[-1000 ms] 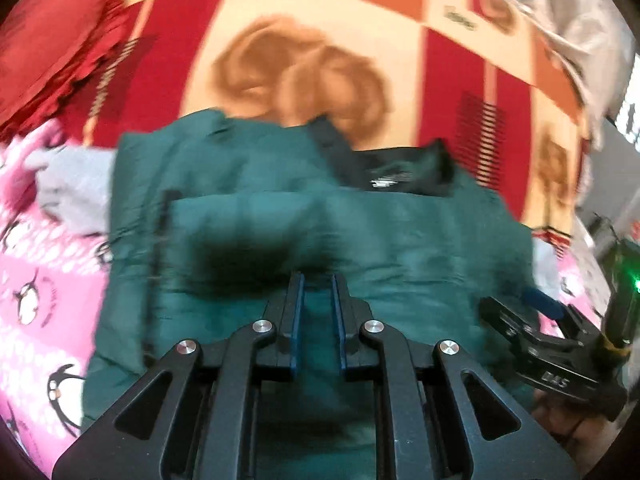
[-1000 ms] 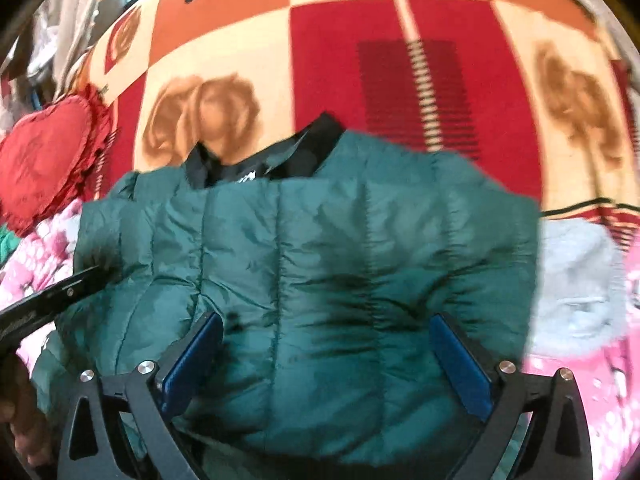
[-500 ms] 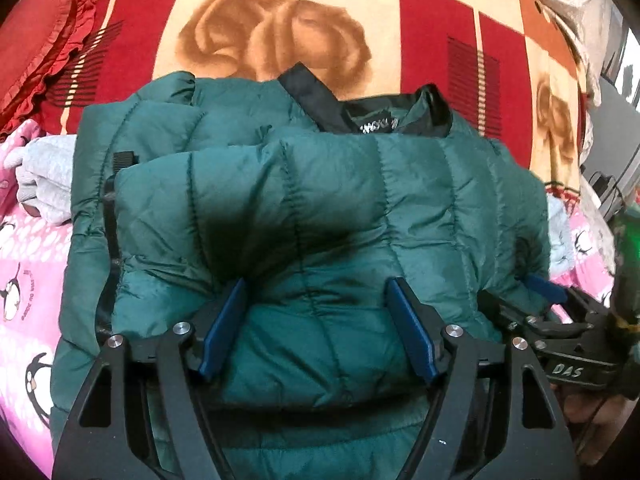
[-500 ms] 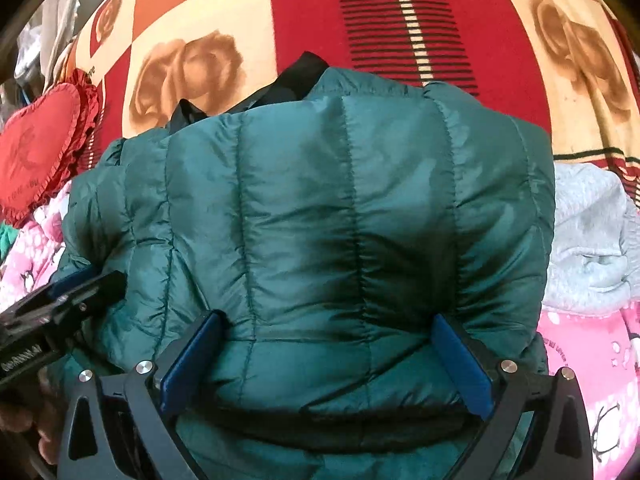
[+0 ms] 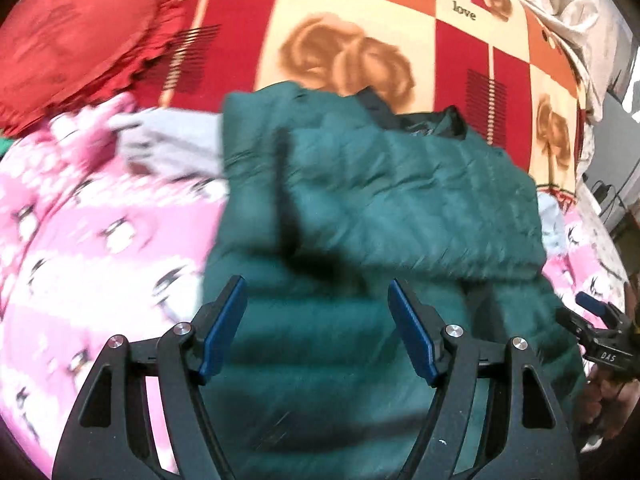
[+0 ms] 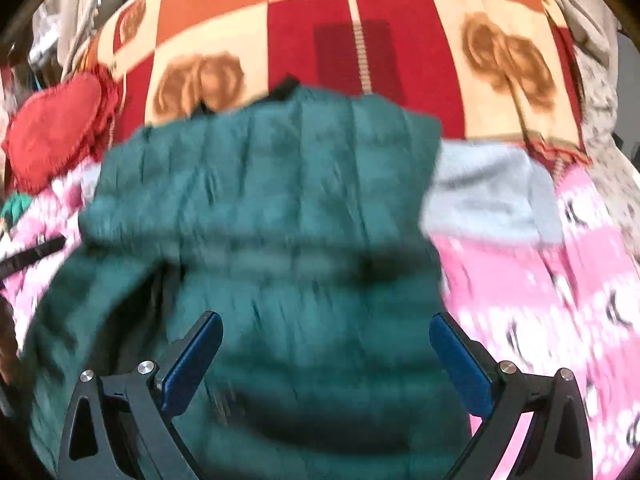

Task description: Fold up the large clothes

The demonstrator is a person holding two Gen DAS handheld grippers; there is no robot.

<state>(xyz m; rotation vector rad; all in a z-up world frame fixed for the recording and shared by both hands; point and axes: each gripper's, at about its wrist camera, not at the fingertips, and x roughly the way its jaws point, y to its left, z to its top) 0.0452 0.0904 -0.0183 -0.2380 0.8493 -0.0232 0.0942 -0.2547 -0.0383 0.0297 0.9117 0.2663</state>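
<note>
Jacket (image 5: pixel 384 208) — a dark green quilted puffer with a black collar (image 5: pixel 404 114) — lies on the bed, its lower part already doubled up over the chest so a thick fold edge runs across the middle, the collar end toward the far red-and-cream blanket (image 5: pixel 352 12). The left gripper (image 5: pixel 316 328) hangs over the near part of the garment with its blue pads spread wide and nothing between them; the right gripper (image 6: pixel 324 364) is likewise spread and empty over the same near edge. Both views are smeared by motion, so the quilting and seams are hard to read. To finish this fold well, I would judge it best to press the puffy layers flat first, letting trapped air out, then take the doubled near edge at two well-separated points and carry it evenly toward the collar — slippery shell fabric tends to slide and spring open if only one layer is caught. The surface is soft bedding: a pink penguin-print sheet (image 5: pixel 100 240) under the near half, a grey garment (image 6: pixel 492 192) just beside the jacket, a red frilled heart cushion (image 5: pixel 76 40) off to the left, crumpled pale cloth at the far right edge.
</note>
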